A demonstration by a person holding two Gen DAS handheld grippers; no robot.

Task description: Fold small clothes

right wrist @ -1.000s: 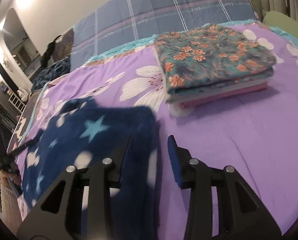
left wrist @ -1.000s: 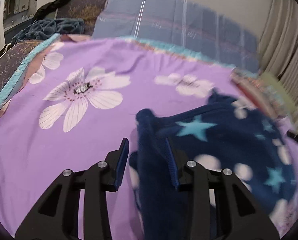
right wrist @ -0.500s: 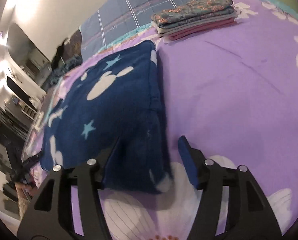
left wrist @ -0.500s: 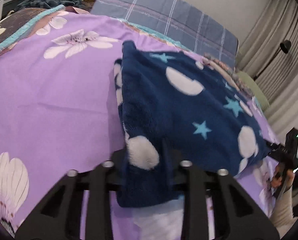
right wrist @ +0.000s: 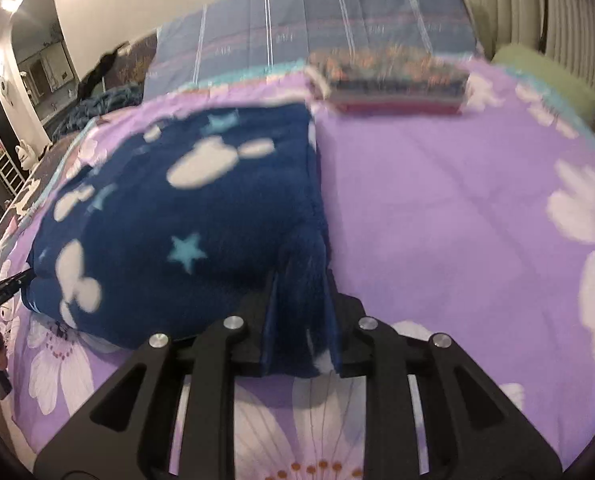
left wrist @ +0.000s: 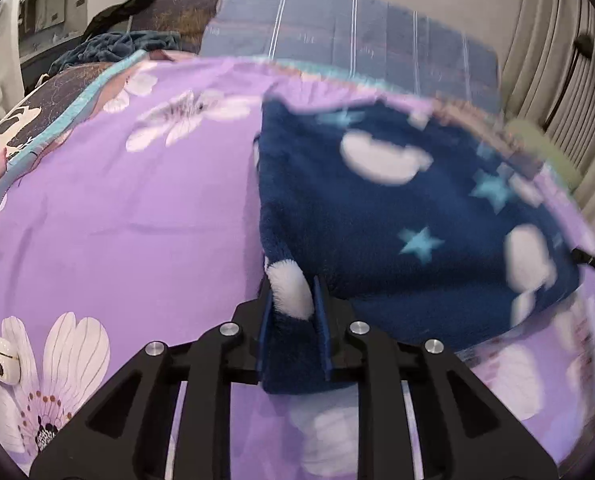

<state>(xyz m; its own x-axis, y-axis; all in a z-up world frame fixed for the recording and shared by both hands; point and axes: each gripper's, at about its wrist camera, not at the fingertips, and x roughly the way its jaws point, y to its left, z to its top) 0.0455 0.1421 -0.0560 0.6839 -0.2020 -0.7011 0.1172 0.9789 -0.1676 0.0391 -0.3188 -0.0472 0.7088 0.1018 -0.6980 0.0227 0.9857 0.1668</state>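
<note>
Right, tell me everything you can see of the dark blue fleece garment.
The dark blue fleece garment looks thick and fluffy, printed with white blobs and pale blue stars. It lies folded into a rough rectangle on the purple flowered bedspread, near the stack of folded clothes at the back. Its two near corners are pinched: the left hand-held gripper has a white-patched corner between its opening jaws, and the right hand-held gripper has the other corner between its closing jaws. The picture is blurred, so seams cannot be made out.

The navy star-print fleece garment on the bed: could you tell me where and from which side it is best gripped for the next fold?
Grip the navy fleece garment at its two near corners, coming in low from the near edge; the corners lie exposed on the purple bedsheet, and the left gripper and right gripper have them between their jaws.
</note>
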